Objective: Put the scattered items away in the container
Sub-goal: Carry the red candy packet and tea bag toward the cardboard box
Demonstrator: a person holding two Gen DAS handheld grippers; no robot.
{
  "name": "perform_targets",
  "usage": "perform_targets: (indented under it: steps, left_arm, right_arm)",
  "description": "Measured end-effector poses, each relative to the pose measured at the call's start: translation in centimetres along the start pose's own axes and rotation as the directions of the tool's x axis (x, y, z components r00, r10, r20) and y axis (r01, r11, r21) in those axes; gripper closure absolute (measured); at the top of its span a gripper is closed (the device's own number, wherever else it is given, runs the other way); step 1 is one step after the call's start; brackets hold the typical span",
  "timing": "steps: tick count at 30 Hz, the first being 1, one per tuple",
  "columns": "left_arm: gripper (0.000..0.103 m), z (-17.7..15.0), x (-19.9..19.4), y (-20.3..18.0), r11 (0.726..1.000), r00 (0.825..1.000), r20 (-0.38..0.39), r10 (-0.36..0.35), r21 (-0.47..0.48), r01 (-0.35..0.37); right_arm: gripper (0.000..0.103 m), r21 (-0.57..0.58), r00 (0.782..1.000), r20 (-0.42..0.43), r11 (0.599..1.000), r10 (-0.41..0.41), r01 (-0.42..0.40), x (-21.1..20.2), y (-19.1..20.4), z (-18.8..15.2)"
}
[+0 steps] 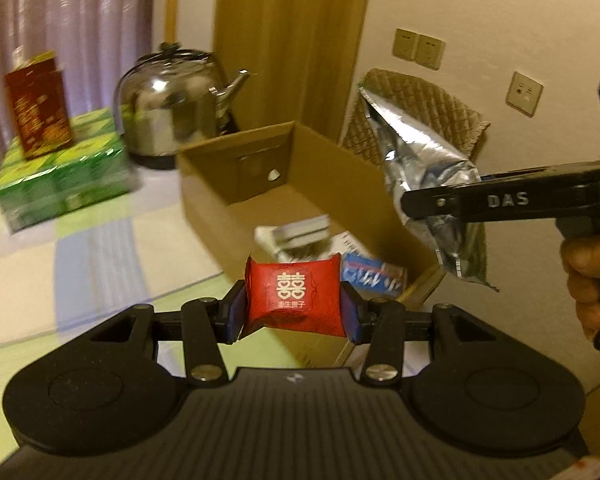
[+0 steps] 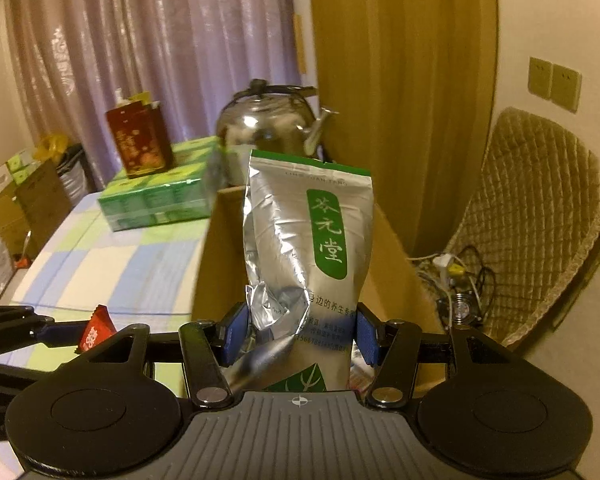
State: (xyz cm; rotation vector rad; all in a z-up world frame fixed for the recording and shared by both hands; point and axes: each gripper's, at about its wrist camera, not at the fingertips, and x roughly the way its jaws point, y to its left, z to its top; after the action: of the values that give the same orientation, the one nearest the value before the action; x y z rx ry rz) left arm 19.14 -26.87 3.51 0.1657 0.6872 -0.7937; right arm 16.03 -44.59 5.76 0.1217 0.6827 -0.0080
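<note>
Clamped in the left gripper, a red packet hangs over the cardboard box; the right gripper pinches a foil pouch low; it may flop outside.

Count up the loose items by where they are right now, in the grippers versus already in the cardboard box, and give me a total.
Held in grippers: 2, the red candy packet in the left gripper and the silver tea pouch in the right gripper.
In the cardboard box: at least 2 visible, a white and grey pack and a blue packet.
Total: 4 visible.
</note>
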Motion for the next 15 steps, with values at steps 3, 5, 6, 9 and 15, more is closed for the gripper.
perform_targets:
  steps: [3,5,6,9,15]
  left_arm:
    - [0.061,1.0,1.9,-0.9,1.000,1.000,-0.009,-0.021,0.022,0.021]
    - [0.061,1.4,3.2,-1.6,0.999,0.999,-0.019,-0.032,0.038,0.033]
    - [0.061,1.6,3.8,-1.9,0.998,0.999,-0.025,-0.038,0.045,0.039]
    - [0.061,1.8,5.4,-2.6,0.996,0.998,-0.041,-0.049,0.074,0.052]
    - [0.061,2.1,8.1,-3.2,0.987,0.996,-0.081,-0.048,0.147,0.060]
  right_arm:
    - [0.050,0.018,1.000,-0.021,1.000,-0.001,0.001,1.2,-1.7,0.7]
    - [0.050,0.028,1.000,-0.030,1.000,0.003,-0.003,1.8,-2.7,1.1]
    - [0.050,0.033,0.999,-0.033,0.999,0.006,-0.005,2.2,-3.1,1.2]
    - [0.050,0.061,0.999,-0.045,0.998,0.013,-0.010,3.4,-4.4,1.6]
    - [0.050,0.046,0.998,-0.061,0.999,0.011,-0.008,5.5,-5.4,2.5]
